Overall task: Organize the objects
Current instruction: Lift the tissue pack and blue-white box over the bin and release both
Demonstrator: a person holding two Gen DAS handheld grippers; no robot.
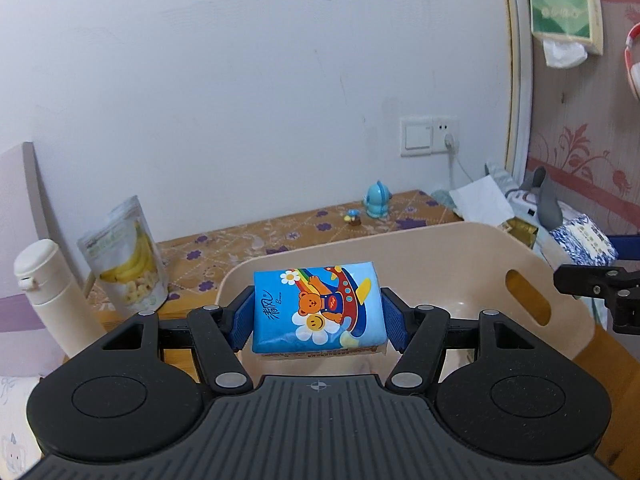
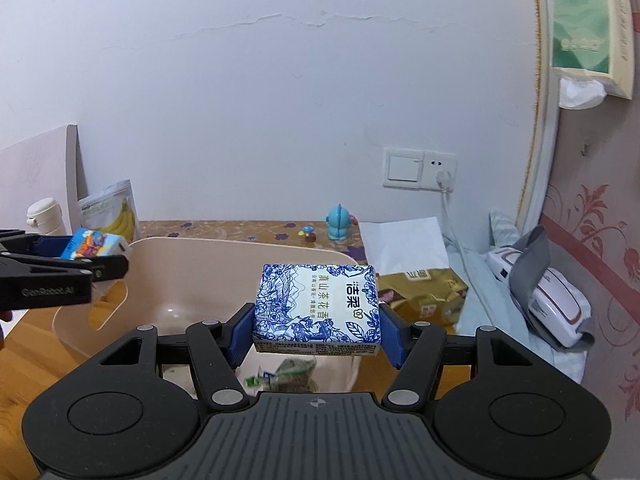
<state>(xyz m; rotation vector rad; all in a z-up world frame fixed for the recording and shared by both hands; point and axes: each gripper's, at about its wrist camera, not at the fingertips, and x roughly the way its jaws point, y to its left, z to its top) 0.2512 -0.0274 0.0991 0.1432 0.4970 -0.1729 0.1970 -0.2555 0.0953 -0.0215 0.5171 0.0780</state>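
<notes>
Left gripper (image 1: 319, 317) clamped on a blue cartoon-bear tissue pack (image 1: 319, 307), blue pads pressing its two short ends. Held in the air above the beige plastic basket (image 1: 480, 264), near its left wall, long axis across the jaws, printed face up.

Right gripper (image 2: 316, 319) likewise closed on a blue-and-white floral tissue pack (image 2: 318, 306), gripped by the short ends, lying level above the basket's right rim (image 2: 312, 250). Long axis crosswise too. Small wrapped items (image 2: 288, 372) on the basket floor beneath.
</notes>
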